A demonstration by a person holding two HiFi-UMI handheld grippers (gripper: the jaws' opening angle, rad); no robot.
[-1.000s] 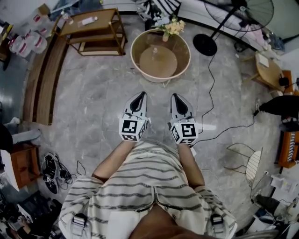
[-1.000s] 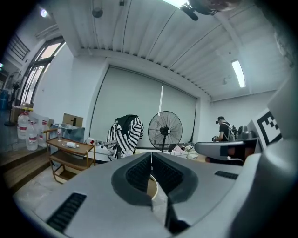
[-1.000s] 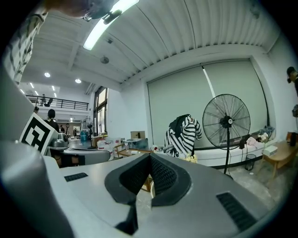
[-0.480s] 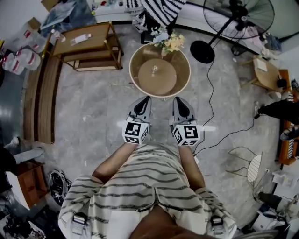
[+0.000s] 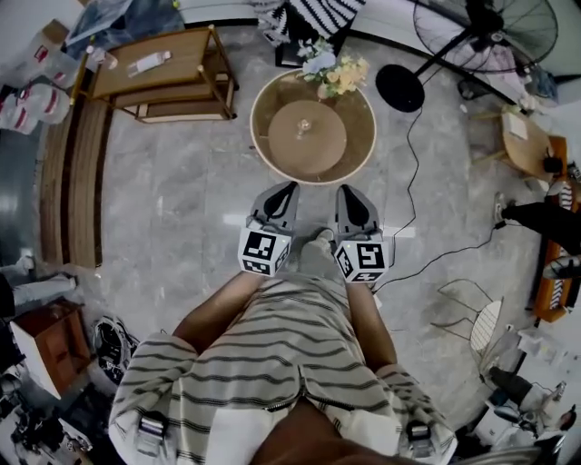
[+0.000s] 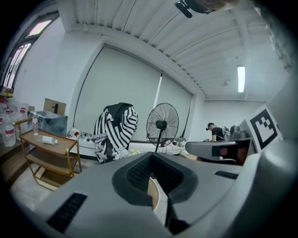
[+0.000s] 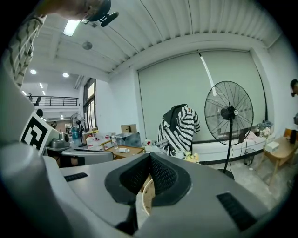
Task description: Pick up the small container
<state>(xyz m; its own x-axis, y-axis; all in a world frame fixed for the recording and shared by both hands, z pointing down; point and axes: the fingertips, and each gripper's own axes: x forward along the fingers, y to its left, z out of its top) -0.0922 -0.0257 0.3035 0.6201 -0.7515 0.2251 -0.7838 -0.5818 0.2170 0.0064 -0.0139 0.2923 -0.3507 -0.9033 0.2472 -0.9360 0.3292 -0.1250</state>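
In the head view a small container (image 5: 304, 125) stands at the centre of a round wooden table (image 5: 359, 150), with a bunch of flowers (image 5: 338, 73) at the table's far rim. My left gripper (image 5: 283, 191) and right gripper (image 5: 349, 192) are held side by side in front of my chest, just short of the table's near rim, pointing at it. Both are shut and hold nothing. In the left gripper view the left gripper (image 6: 152, 157) has its jaws together, and a sliver of the table rim shows past them. The right gripper (image 7: 150, 158) looks the same in its own view.
A wooden shelf trolley (image 5: 163, 73) stands at the far left and a standing fan (image 5: 483, 27) with a round base (image 5: 399, 88) at the far right. A cable (image 5: 413, 182) runs over the floor to the right. A wire chair (image 5: 472, 313) and a striped garment (image 5: 318, 14) are nearby.
The round table has come closer to both grippers as the person stepped forward. The grippers keep the same side-by-side pose and stay shut.
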